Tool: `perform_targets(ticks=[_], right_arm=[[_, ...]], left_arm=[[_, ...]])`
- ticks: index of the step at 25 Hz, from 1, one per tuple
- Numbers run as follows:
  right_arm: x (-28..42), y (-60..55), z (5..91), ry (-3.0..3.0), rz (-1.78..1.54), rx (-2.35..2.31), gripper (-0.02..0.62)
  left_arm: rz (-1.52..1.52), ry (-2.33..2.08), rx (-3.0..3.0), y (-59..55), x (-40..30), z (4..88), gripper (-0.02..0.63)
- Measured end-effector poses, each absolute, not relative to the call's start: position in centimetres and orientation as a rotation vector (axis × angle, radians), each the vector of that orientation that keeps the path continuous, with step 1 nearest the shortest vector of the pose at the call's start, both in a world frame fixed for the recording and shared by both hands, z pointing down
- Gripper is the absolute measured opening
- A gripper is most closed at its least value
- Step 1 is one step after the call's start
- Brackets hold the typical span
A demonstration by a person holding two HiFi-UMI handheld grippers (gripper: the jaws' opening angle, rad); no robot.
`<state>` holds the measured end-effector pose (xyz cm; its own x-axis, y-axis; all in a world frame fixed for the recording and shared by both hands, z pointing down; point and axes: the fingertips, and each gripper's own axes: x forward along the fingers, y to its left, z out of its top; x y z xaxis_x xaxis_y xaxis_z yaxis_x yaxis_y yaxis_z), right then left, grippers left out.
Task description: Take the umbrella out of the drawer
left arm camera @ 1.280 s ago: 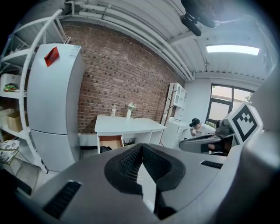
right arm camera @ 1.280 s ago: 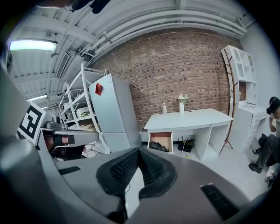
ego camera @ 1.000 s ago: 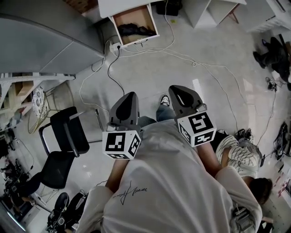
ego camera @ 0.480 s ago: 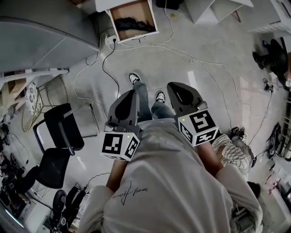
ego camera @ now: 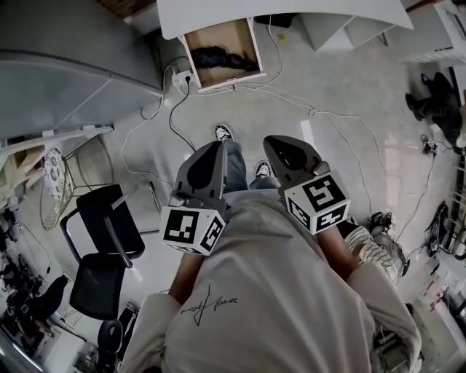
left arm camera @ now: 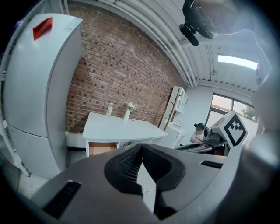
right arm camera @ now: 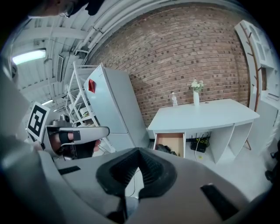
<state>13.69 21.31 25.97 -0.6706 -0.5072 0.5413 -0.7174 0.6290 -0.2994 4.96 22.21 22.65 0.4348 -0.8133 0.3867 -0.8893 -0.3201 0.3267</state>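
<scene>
We hold the left gripper (ego camera: pixel 215 148) and the right gripper (ego camera: pixel 275 143) side by side in front of our chest, both pointing ahead and a little down at the floor (ego camera: pixel 342 167); they keep the same pairing as a second ago, neither carrying anything. In the left gripper view the jaws meet at their tips with nothing between them; in the right gripper view the jaws are likewise pressed together and empty. The umbrella (ego camera: pixel 218 57), a dark bundle, lies inside the open wooden drawer (ego camera: pixel 239 35) under the white desk (ego camera: pixel 291 11), well apart from both grippers and touched by neither. Against the picture from a second ago we have come nearer to the desk; the drawer now sits lower in the head view and more of the desk top shows above it. Then only one shoe peeked out between the grippers; now both shoes (ego camera: pixel 223 132) show, one ahead of the other. The black chair (ego camera: pixel 109 226) at our left has slid further down the head view; the cables (ego camera: pixel 313 111) still trail across the floor between us and the drawer. The right gripper view looks straight at the drawer, and the dark umbrella shows in its open front.
</scene>
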Motion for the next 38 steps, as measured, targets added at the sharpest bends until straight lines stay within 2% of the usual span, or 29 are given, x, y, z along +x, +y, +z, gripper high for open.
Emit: perform_targets(ticks=[21, 38], right_arm=[[2.8, 7.2, 24.0, -2.476, 0.540, 0.995, 0.011], [3.1, 1.1, 26.5, -2.455, 0.498, 0.890, 0.011]], left_arm=[[0.196, -1.471, 2.227, 8.5, -6.5, 22.1, 0.017], [0.242, -1.520, 2.149, 3.4, -7.4, 24.2, 0.017]])
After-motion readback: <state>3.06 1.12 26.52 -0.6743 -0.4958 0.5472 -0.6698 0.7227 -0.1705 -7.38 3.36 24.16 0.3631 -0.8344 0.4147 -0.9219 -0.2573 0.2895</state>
